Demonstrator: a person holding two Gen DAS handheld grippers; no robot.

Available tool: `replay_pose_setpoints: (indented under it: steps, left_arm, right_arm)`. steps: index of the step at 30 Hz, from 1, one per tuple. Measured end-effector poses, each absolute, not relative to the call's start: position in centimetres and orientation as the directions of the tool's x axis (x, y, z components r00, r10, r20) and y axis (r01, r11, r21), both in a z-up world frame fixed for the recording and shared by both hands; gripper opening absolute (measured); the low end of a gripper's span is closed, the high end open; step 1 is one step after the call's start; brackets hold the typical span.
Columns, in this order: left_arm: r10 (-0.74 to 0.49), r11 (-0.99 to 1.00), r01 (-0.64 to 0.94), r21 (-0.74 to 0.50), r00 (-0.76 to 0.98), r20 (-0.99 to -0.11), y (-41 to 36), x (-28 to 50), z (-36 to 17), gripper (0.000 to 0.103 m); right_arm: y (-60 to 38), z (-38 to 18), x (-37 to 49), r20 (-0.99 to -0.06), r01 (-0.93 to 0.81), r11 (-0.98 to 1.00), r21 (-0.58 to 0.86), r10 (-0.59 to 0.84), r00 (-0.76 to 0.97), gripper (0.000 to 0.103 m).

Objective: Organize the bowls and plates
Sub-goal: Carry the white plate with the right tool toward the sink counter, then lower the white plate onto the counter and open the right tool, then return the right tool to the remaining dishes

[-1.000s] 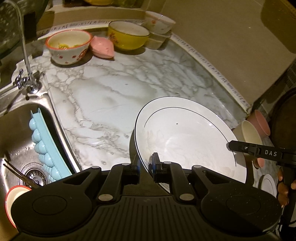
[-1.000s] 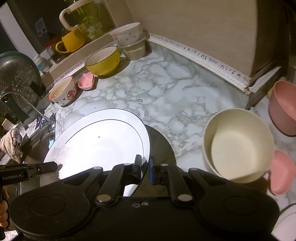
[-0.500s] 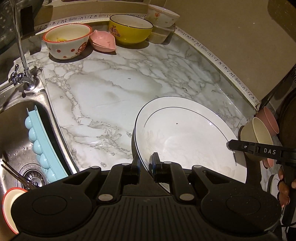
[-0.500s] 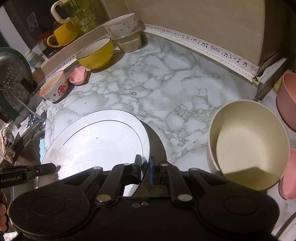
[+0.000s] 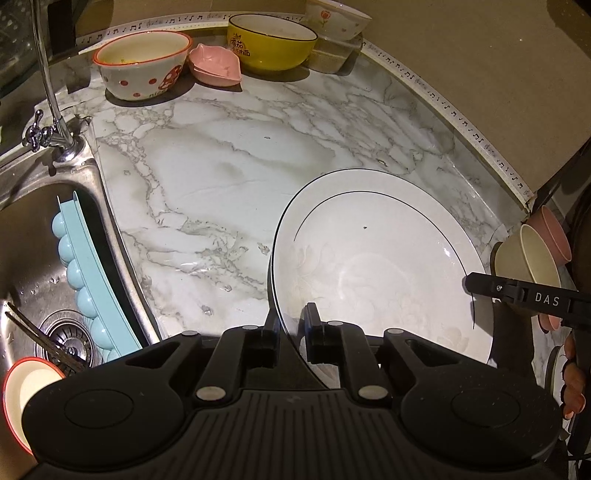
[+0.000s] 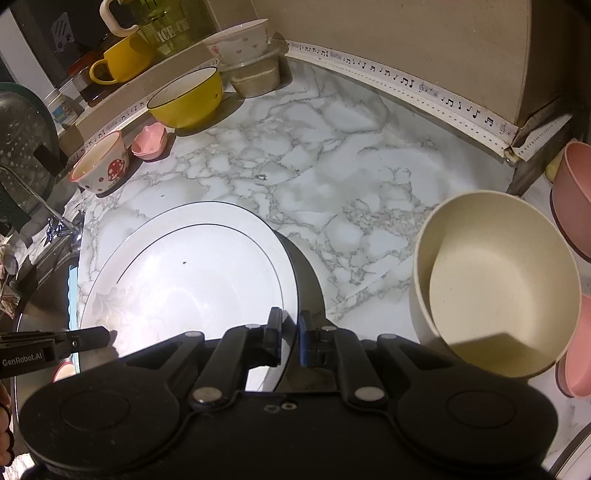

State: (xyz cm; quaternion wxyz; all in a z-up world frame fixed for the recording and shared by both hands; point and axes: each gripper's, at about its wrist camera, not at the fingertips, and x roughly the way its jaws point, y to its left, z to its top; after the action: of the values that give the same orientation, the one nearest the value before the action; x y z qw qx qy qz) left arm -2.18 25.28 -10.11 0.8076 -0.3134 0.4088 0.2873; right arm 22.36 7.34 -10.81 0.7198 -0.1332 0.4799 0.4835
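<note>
A large white plate [image 5: 376, 266] with a thin black line near its rim hangs just over the marble counter [image 5: 229, 158], casting a dark shadow. My left gripper [image 5: 291, 317] is shut on the plate's left rim. My right gripper [image 6: 289, 321] is shut on the opposite rim, with the plate [image 6: 192, 280] spreading to its left. Each gripper shows in the other's view as a black bar at the plate's edge: the right gripper [image 5: 472, 285] and the left gripper [image 6: 99, 336]. A cream bowl [image 6: 495, 284] stands right of the plate.
Along the back wall stand a mushroom-print bowl [image 5: 144, 62], a pink leaf dish [image 5: 214, 66], a yellow bowl [image 5: 271, 44] and a flowered bowl on a lidded box [image 5: 336, 18]. The sink [image 5: 33, 236] at left holds a blue tray [image 5: 88, 277] and a red-rimmed bowl [image 5: 22, 387]. Pink bowls [image 6: 574, 192] sit far right.
Both grippers have sunk a little toward the counter with the plate still between them. The cream bowl now looks larger and nearer in the right wrist view.
</note>
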Motion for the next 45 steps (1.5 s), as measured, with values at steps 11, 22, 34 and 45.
replay_pose_setpoints:
  steps: [11,22,34,45]
  left_arm:
    - [0.205,0.656,-0.708,-0.263,0.503,-0.840,24.7,-2.5,-9.9,0.011]
    - [0.312,0.743,-0.657,-0.127,0.508,-0.803,22.5,-3.4,-6.8,0.014]
    - [0.299,0.812,-0.568,-0.137,0.606,-0.737,19.4,-3.8,-3.5,0.022]
    - [0.245,0.873,-0.463,-0.152,0.686,-0.685,16.4,-3.7,-1.2,0.033]
  right_arm:
    - [6.7,-10.5,22.0,-0.825,-0.809,0.531,0.252,0.555,0.107,0.019]
    - [4.3,-7.6,19.6,-0.783,-0.825,0.516,0.231,0.601,0.157,0.029]
    - [1.7,-3.5,15.7,-0.702,-0.848,0.491,0.197,0.675,0.228,0.043]
    - [-2.0,-1.4,13.0,-0.633,-0.826,0.537,0.173,0.703,0.324,0.072]
